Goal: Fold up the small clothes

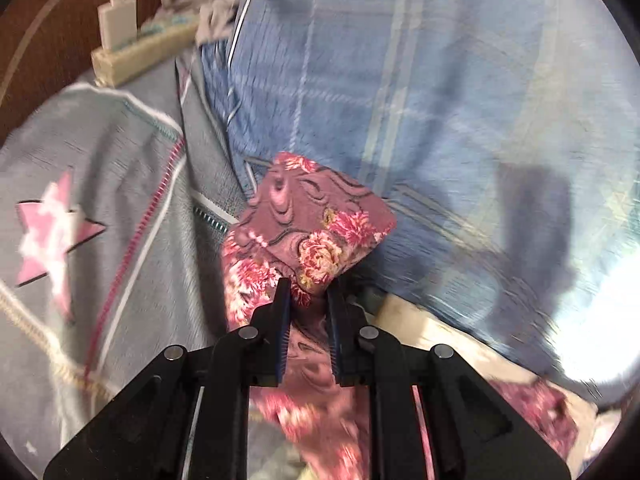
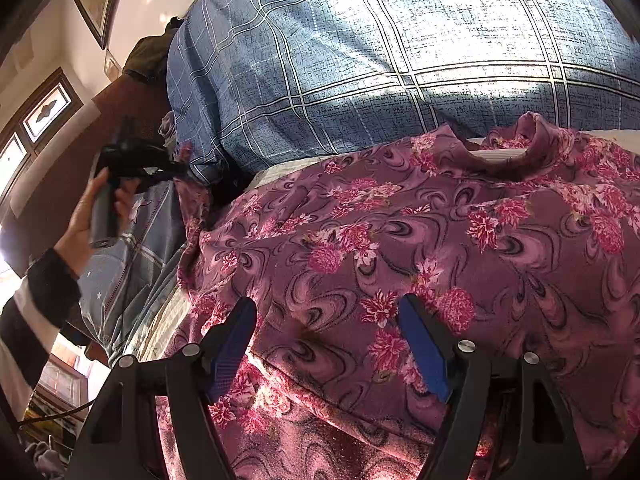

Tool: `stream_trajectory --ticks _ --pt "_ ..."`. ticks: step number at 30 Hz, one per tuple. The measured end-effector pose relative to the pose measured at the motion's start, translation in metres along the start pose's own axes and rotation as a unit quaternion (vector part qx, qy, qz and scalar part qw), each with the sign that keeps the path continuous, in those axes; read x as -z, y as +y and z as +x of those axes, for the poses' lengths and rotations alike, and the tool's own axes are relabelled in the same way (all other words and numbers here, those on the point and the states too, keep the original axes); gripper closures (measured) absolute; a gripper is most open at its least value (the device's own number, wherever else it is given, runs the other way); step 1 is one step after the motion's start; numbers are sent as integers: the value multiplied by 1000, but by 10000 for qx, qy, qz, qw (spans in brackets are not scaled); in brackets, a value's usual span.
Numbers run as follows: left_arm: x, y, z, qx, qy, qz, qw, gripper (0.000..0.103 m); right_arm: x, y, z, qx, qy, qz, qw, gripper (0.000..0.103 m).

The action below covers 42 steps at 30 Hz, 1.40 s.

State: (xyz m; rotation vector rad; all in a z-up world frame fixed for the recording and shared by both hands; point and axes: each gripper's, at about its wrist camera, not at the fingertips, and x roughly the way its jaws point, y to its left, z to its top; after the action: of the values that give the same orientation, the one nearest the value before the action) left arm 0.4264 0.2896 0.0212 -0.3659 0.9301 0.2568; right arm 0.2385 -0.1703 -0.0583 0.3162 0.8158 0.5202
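A purple floral garment lies spread on the bed, its neck hole toward the blue pillow. My left gripper is shut on a bunched sleeve end of the garment and holds it lifted near the pillow. It also shows in the right wrist view, far left, held by a hand. My right gripper is open just above the garment's lower part, the blue pads either side of the cloth without pinching it.
A large blue plaid pillow lies behind the garment. A grey star-print cover lies to the left. A power strip with a white charger sits by the wooden headboard. A window and framed picture are on the left wall.
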Motion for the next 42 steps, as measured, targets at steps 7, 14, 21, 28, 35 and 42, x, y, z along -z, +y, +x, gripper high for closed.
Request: stream_trajectory --ticks 7,14,21,28,35,42 --pt "28 -50 -75 496 -303 685 9960 89 -4 4 2 147 118 -15 9998 28" --pt "72 -141 -136 1233 -663 1608 9770 89 -5 -21 -53 450 -180 586 9971 28" --pt "148 -232 -144 2035 -446 2212 9527 89 8 -80 -126 1039 -423 1267 9856 26" --pt "238 -314 -77 2314 871 2431 9379 89 35 -111 -159 1296 -474 1564 9780 28" --pt "251 -285 -69 2651 1725 1850 9305 78 30 -107 -165 1112 -635 1554 9795 26" --pt "214 -167 -99 2501 1211 1050 9549 42 4 -97 -123 652 -533 1647 9827 26"
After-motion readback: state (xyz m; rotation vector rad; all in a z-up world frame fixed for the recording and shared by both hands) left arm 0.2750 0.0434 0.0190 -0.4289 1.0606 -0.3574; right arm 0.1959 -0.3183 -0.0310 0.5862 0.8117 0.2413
